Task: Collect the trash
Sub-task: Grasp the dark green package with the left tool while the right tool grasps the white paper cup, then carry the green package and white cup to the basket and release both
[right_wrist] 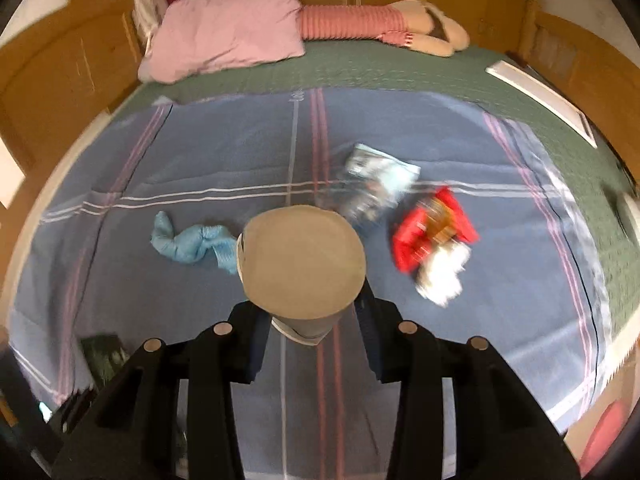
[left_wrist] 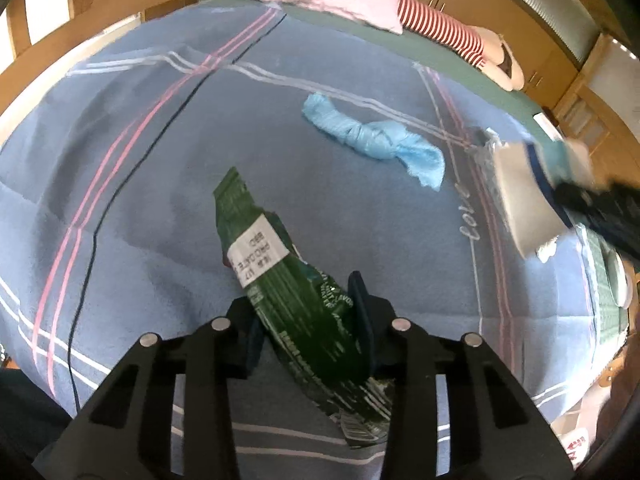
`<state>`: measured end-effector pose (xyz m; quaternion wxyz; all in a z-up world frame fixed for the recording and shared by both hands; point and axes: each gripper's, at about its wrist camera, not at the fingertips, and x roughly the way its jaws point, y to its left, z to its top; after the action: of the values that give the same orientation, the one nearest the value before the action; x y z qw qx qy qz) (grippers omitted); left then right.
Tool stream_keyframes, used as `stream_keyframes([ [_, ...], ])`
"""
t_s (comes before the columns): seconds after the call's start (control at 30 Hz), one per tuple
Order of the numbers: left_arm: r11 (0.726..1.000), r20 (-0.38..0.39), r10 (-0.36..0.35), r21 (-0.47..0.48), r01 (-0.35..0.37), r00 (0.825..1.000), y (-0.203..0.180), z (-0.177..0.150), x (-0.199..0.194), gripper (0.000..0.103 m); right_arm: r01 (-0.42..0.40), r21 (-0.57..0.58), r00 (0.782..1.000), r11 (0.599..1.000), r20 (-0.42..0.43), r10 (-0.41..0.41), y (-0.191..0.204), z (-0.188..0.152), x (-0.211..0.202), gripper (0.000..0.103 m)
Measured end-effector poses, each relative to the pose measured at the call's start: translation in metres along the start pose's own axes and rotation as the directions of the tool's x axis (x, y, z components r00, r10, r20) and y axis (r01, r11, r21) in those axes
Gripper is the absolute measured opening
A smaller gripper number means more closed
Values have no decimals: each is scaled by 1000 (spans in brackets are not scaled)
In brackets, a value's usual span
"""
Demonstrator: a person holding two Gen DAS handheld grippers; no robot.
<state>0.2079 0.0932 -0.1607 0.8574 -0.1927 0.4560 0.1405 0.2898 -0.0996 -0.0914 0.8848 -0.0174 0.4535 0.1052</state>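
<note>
My left gripper [left_wrist: 310, 312] is shut on a dark green snack wrapper [left_wrist: 276, 272] with a white label, held above the blue blanket [left_wrist: 140, 208]. My right gripper [right_wrist: 310, 312] is shut on a paper cup [right_wrist: 304, 264], its beige bottom facing the camera; the cup also shows at the right in the left wrist view [left_wrist: 524, 196]. A knotted light blue plastic bag [left_wrist: 376, 140] lies on the blanket, seen too in the right wrist view [right_wrist: 192, 242]. A red snack wrapper [right_wrist: 432, 232] with white crumpled paper [right_wrist: 442, 274] and a silvery blue wrapper [right_wrist: 376, 184] lie beyond the cup.
A pink pillow [right_wrist: 228, 36] and a striped plush doll [right_wrist: 384, 28] lie at the head of the bed on a green sheet [right_wrist: 400, 72]. Wooden cabinets [right_wrist: 60, 76] surround the bed. A white flat object [right_wrist: 540, 96] lies at the right bed edge.
</note>
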Motion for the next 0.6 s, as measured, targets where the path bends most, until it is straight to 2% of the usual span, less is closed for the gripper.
stream_keyframes([
  [0.1, 1000, 65, 6, 23, -8, 998, -3, 0, -12, 38, 25, 43, 1000, 999, 0, -25, -17, -21, -18, 41],
  [0.2, 998, 119, 12, 53, -18, 993, -6, 2, -22, 38, 40, 71, 999, 997, -39, -37, -25, -45, -23, 41],
  [0.3, 996, 146, 6, 82, -18, 989, -11, 1, -29, 38, 17, 88, 998, 996, -68, -11, -26, -61, -24, 41],
  [0.6, 990, 199, -3, 137, -25, 980, -20, -3, -44, 38, 8, 93, 998, 996, -65, -2, -20, -80, -31, 41],
])
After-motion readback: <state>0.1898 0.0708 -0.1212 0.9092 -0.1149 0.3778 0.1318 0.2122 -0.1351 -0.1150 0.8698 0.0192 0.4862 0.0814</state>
